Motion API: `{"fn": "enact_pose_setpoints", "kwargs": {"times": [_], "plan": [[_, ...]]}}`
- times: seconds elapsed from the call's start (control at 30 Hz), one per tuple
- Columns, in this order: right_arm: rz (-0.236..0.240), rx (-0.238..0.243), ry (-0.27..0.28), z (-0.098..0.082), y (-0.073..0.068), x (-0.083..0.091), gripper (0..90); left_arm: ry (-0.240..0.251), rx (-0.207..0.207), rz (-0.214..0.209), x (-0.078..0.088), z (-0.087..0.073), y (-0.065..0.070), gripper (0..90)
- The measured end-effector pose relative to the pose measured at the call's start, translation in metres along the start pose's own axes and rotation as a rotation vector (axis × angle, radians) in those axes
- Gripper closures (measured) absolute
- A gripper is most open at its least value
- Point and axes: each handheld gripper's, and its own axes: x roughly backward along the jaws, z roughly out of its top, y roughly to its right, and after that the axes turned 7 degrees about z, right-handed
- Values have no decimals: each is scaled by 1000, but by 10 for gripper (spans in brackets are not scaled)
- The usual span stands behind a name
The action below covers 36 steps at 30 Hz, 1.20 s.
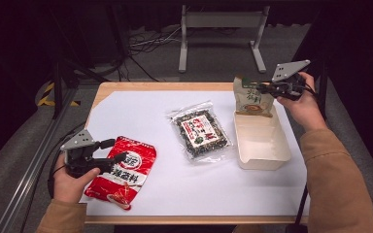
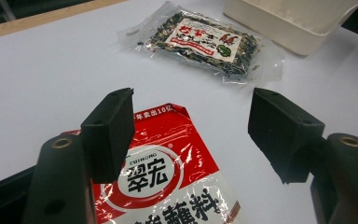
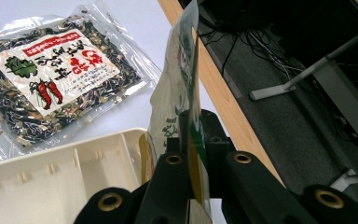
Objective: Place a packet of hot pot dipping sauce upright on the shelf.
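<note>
There is one table (image 1: pixel 102 90), one white sheet (image 1: pixel 141 116) covering most of its top, one cream tub (image 1: pixel 262 145), three packets and two grippers. The table top is pale wood, showing as a rim around the smooth matt sheet. Beyond it lie a grey carpeted floor, loose black cables and a grey metal stand, with the far room dark.

The tub is rectangular, hard plastic with low walls and small ribs inside, standing at the right of the sheet. The red packet (image 1: pixel 124 172) is glossy foil with white and black lettering, lying flat at the near left. The clear packet (image 1: pixel 200 130), crinkly film over dark dried bits with a white and red label, lies flat mid-table, just left of the tub. The green-and-cream packet (image 1: pixel 252 97) is thin and flat, held upright above the tub's far end.

The right gripper (image 1: pixel 267 89) has its jaws clamped tight on that packet's edge. The left gripper (image 1: pixel 119 150) hovers over the red packet's top edge, jaws spread wide, gripping nothing.
</note>
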Motion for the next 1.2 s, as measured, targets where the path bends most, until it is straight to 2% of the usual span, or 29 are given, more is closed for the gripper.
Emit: {"fn": "enact_pose_setpoints", "kwargs": {"times": [0.27,0.47,0.6,0.63,0.73,0.83,0.87,0.9,0.93,1.03,1.2], "plan": [[6,0,-30,-4,0,-7,898,-3,2,-1,-1,0,0,323],[16,-41,-35,-15,-1,-15,897,-2,0,2,-1,-1,-2,323],[18,-51,-39,-17,0,-17,896,-2,0,1,-1,-1,-2,323],[21,-77,-46,-18,-1,-18,891,-3,-1,1,-1,-1,-2,323],[17,-115,-66,-19,0,-17,879,-2,2,2,-1,-1,-2,322],[11,-139,-70,-20,0,-16,867,-2,3,-1,-1,-1,-2,323],[2,-154,-93,-21,0,-16,857,-3,11,-3,-2,-1,-2,323],[-1,-154,-107,-23,0,-17,853,-1,-3,-2,-2,-1,-3,323],[-9,-166,-121,-24,0,-17,849,-5,1,-4,-2,-1,-2,322],[-13,-204,-98,-30,0,-16,839,-5,-4,-5,-4,0,-3,322],[-27,-237,-121,-31,-2,-16,814,-8,-3,-10,-7,1,-3,322]]}}
